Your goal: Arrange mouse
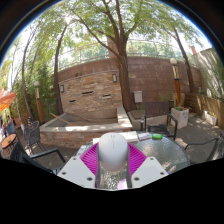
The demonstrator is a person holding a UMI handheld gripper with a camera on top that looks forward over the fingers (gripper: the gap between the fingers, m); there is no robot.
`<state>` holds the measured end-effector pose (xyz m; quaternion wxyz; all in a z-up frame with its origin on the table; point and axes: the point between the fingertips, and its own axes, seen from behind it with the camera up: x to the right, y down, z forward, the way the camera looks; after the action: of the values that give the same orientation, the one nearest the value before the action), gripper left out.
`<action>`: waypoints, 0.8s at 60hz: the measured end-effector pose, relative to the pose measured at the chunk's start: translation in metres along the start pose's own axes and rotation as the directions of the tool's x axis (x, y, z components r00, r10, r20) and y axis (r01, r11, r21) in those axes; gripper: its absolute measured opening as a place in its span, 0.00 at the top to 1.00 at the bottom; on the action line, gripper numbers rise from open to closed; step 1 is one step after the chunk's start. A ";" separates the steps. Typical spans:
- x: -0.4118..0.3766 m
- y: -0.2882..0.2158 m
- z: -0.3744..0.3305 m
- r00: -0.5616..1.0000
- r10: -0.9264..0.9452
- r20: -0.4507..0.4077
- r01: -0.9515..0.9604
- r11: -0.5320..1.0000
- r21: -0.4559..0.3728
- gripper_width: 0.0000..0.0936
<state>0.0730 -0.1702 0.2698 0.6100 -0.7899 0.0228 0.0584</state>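
Both fingers (95, 160) clamp white mouse (112, 151), long axis pointing ahead.

One view rides the hand-held gripper (112, 165), looking level along its fingers toward a brick wall (95, 90) well beyond

bright daylight through trees — dappled shade (edges bend, fisheye).
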 end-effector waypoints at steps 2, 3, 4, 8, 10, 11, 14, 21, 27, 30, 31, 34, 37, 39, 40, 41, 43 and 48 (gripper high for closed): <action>0.027 0.015 0.013 1.000 -0.004 -0.028 0.003 1.000 -0.029 0.63; 0.041 0.025 0.019 0.999 -0.006 -0.044 0.004 0.999 -0.047 0.63; 0.057 0.037 0.016 0.998 -0.008 -0.056 0.004 0.998 -0.068 0.63; 0.097 0.082 0.046 0.995 -0.021 -0.100 0.002 0.983 -0.181 0.63; 0.114 0.110 0.056 0.993 -0.029 -0.112 0.002 0.973 -0.232 0.63; 0.126 0.131 0.058 0.993 -0.035 -0.111 0.006 0.968 -0.252 0.63; 0.140 0.163 0.069 0.993 -0.047 -0.108 0.010 0.948 -0.319 0.63; 0.162 0.229 0.076 0.993 -0.086 -0.076 0.047 0.908 -0.416 0.57; 0.167 0.256 0.076 0.996 -0.080 -0.051 0.046 0.879 -0.474 0.46; 0.170 0.255 0.073 0.996 -0.073 -0.050 0.040 0.877 -0.480 0.37; 0.171 0.253 0.072 0.996 -0.074 -0.050 0.041 0.877 -0.479 0.32; 0.168 0.240 0.066 0.996 -0.083 -0.042 0.054 0.879 -0.474 0.12; 0.168 0.226 0.059 0.994 -0.105 -0.042 0.074 0.882 -0.466 0.10; 0.168 0.218 0.053 0.992 -0.119 -0.043 0.086 0.884 -0.459 0.11; 0.167 0.214 0.050 0.991 -0.124 -0.045 0.091 0.885 -0.456 0.10; 0.166 0.209 0.047 0.990 -0.129 -0.048 0.094 0.886 -0.453 0.09; 0.164 0.196 0.036 0.989 -0.136 -0.054 0.097 0.886 -0.454 0.09; 0.155 0.174 0.010 0.987 -0.142 -0.070 0.097 0.893 -0.440 0.09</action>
<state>0.2074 -0.1998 0.0818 0.4189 -0.9079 -0.0090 -0.0153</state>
